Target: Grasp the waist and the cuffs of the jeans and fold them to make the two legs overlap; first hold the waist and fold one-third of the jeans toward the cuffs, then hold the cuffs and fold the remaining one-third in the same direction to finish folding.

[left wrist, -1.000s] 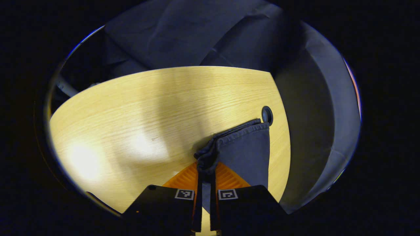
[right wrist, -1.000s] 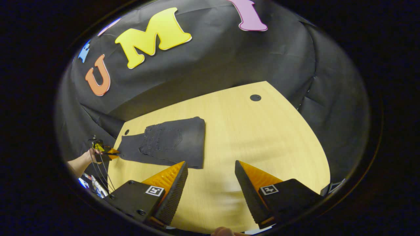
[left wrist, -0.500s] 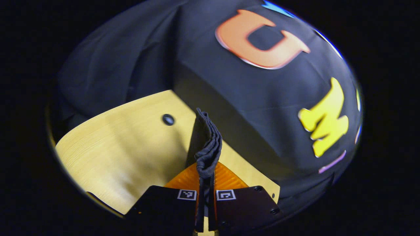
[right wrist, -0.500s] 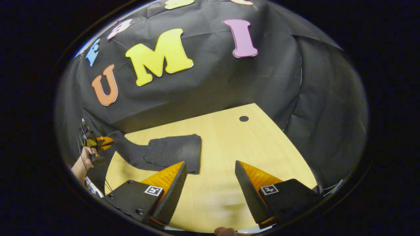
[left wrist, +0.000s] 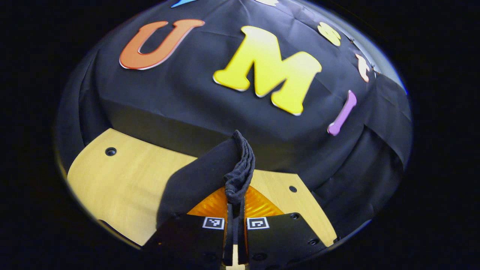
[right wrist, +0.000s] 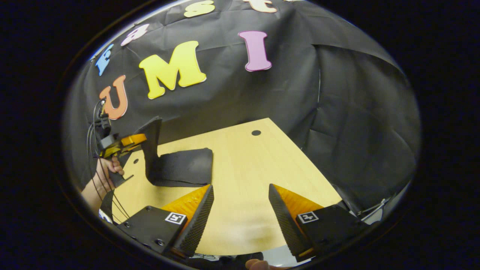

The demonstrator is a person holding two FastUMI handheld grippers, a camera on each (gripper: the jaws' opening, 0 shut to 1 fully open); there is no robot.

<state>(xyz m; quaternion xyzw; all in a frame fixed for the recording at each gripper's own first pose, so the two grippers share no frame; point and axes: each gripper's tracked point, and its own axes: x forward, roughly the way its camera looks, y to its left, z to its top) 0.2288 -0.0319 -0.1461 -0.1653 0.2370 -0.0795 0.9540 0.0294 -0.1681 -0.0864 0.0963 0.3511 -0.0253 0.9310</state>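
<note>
- Left gripper view: the left gripper (left wrist: pixel 235 204) was pinched tight on the bunched cuffs of the dark jeans (left wrist: pixel 210 168), lifted above the wooden table (left wrist: pixel 123 180).
- The right gripper (right wrist: pixel 240 206) hung wide apart, holding nothing.

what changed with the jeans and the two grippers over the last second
The left gripper, shut on the cuff end of the jeans, has lifted that end off the table: it lay flat a second ago and now stands up in the right gripper view, starting to swing over the folded part. The right gripper stayed open and empty, and the folded part of the jeans stayed flat on the table.
</note>
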